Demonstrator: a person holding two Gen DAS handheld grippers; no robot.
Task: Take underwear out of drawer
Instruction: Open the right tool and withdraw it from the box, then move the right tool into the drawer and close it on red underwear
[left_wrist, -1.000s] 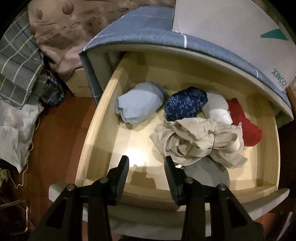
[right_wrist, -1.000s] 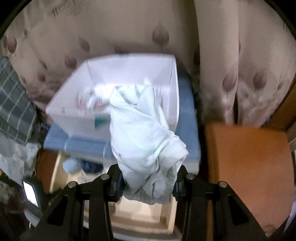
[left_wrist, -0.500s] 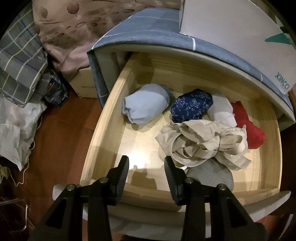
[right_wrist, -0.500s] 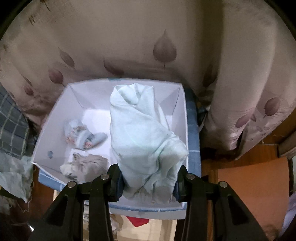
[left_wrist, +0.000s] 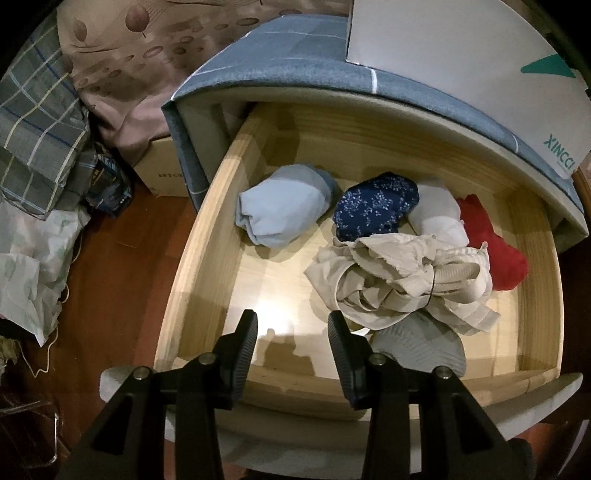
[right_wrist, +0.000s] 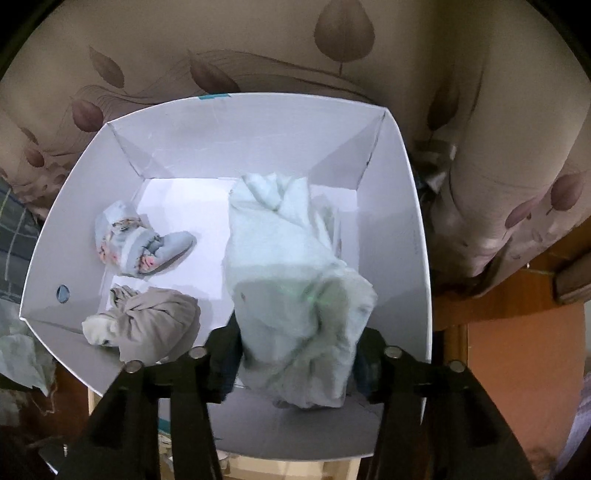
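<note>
A: Underwear (right_wrist: 295, 295), pale green, sits between the right gripper (right_wrist: 295, 362) jaws, which are opening over the white box (right_wrist: 406, 221). Contact looks lost, blurry though.
B: Left?
A: Left gripper (left_wrist: 293, 339) parted, empty, above the wooden drawer (left_wrist: 207, 258); rolled underwear pile (left_wrist: 399, 273) inside it.

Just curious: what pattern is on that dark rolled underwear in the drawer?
Navy underwear with small white flowers, clearest from the left wrist.
</note>
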